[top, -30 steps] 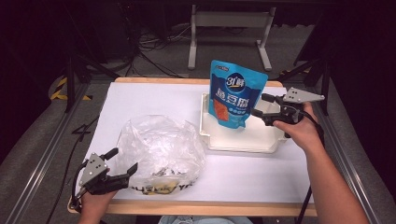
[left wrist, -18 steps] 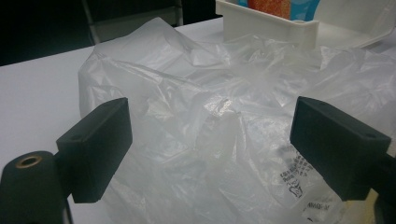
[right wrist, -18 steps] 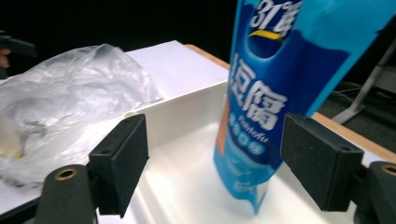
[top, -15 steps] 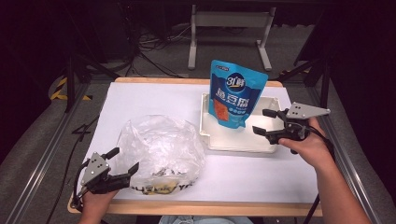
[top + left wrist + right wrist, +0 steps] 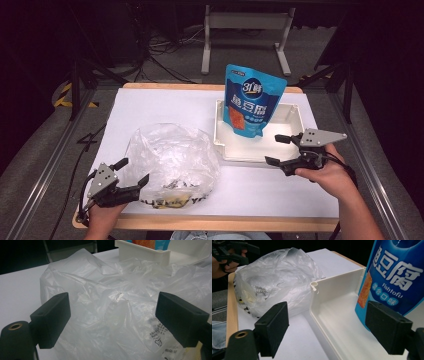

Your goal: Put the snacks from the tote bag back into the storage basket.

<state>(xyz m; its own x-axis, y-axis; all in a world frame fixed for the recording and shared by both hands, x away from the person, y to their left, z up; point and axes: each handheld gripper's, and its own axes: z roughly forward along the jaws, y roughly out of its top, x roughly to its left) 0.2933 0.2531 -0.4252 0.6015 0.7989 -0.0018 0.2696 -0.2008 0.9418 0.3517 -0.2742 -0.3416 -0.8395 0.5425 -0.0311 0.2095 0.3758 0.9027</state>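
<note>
The tall blue snack pouch (image 5: pixel 254 100) stands in the white plastic tray (image 5: pixel 296 116), let go. Both the left gripper (image 5: pixel 131 173) and right gripper (image 5: pixel 277 149) have jaws apart, holding nothing. Next, I think, comes grabbing the crinkly clear plastic bag (image 5: pixel 170 157).

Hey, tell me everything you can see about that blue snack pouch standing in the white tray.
The glossy blue stand-up snack pouch stands upright in the shallow white plastic tray, toward its far left part. Its front carries white Chinese characters, the words "Fishtofu", a round logo near the top and an orange picture panel. It looks sealed and full. Only the tray touches it; the open right gripper sits beside the tray's near edge, apart from the pouch.
</note>
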